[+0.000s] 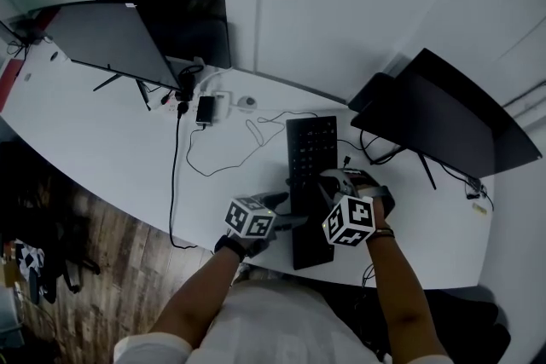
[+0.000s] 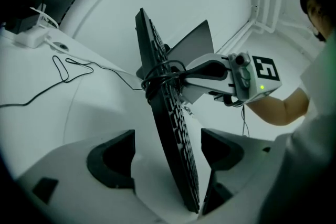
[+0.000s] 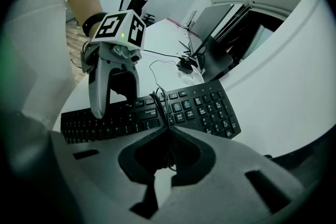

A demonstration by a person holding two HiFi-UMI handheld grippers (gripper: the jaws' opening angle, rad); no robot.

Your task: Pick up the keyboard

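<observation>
Keyboard (image 1: 309, 151): black, full-size with a number pad, set lengthwise away from the person on the white desk (image 1: 128, 141). Its near end is close to the desk's front edge. Whether it is already clear of the surface I cannot tell.
Cable (image 3: 159, 105): wound in several turns round the keyboard's middle, with slack strands running down toward the person.
Right gripper (image 3: 168, 131): jaws closed together and pinching the cable turns at the keyboard's long edge, the tool pointing steeply down.
Left gripper (image 2: 167, 162): jaws wide apart with the keyboard's near short end between them. Neither pad presses on it.
Weight and stiffness: probably a light, rigid plastic slab that will not bend. It is long, though, so a hold at one spot would likely let the far end swing or dip.
Surface: the casing looks smooth and may slip under a light pinch. The keys give when pressed, so a pad landing on them would sit less firmly than on the frame.
Where to take hold: across the thin body at the near end, one pad under the base and one on the rim.
Weak point: the cable grip looks unreliable, since the turns could slide or unwind under load. It serves better as a steadying hold than as the main lift.
</observation>
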